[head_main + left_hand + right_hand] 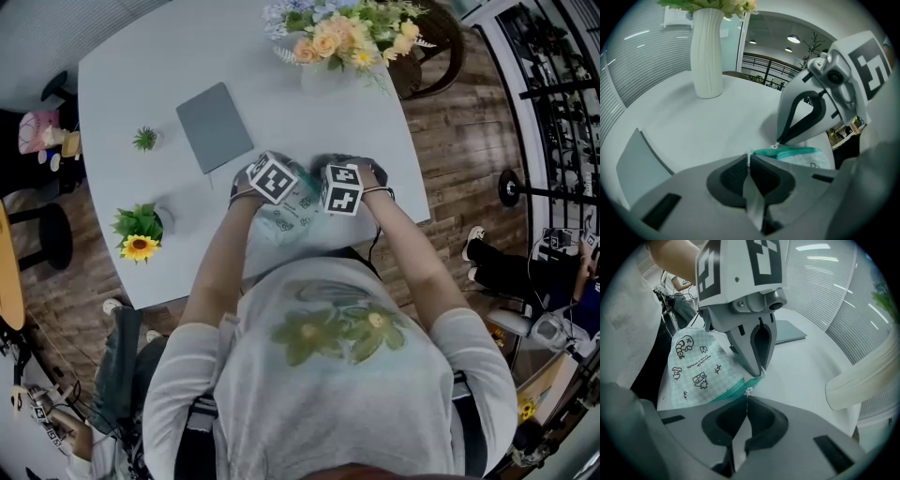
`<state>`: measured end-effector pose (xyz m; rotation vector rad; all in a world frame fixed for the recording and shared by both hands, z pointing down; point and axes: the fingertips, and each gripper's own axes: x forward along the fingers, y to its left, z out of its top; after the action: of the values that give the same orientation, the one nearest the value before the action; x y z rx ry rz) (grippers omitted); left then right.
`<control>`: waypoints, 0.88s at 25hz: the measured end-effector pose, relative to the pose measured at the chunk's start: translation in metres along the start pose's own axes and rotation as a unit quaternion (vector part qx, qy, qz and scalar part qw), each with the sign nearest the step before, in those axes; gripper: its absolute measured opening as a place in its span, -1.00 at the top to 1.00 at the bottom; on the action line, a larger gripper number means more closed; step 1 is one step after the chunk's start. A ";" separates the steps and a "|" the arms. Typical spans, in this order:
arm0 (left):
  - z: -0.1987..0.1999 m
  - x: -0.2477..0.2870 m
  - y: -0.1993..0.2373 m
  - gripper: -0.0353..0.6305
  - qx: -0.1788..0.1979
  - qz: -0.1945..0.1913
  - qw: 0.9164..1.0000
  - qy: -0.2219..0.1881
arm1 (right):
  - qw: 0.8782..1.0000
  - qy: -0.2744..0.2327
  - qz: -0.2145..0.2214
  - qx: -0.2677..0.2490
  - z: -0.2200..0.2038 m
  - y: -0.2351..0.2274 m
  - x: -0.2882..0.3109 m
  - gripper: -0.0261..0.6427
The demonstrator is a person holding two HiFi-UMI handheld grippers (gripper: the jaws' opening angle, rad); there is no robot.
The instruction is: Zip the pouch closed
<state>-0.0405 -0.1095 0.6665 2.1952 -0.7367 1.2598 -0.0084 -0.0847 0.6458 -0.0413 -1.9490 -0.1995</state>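
The checked pouch (291,220) lies at the near edge of the desk (281,94), at 6 o'clock in the head view, between both tools. The left gripper (749,158) has its fingers clamped on the pouch's end beside the teal zipper tape (790,151). The right gripper (746,400) has its fingers pinched together on the small zipper pull (748,391). A grey notebook (215,126) sits at 11 o'clock from the pouch, and a vase of flowers (339,37) at 12 o'clock.

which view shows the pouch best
The right gripper view: the pouch lies broadside, with its checked fabric, cartoon prints and teal zipper band all visible. The left gripper view catches only the zipper band and a corner; the head view shows a small, partly covered patch.
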 end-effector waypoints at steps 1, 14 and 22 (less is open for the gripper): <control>0.000 0.000 0.000 0.82 0.000 0.000 1.000 -0.001 | 1.000 -0.001 0.000 0.001 0.000 0.000 0.000 0.87; 0.000 0.000 0.001 0.82 -0.004 -0.001 1.000 -0.003 | 1.000 -0.001 0.013 0.006 -0.002 0.007 -0.002 0.87; 0.000 0.000 0.001 0.82 -0.003 0.001 1.000 -0.004 | 1.000 -0.002 0.017 0.007 -0.002 0.010 -0.003 0.87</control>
<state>-0.0412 -0.1101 0.6668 2.1964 -0.7448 1.2470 -0.0045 -0.0749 0.6450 -0.0664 -1.9514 -0.1633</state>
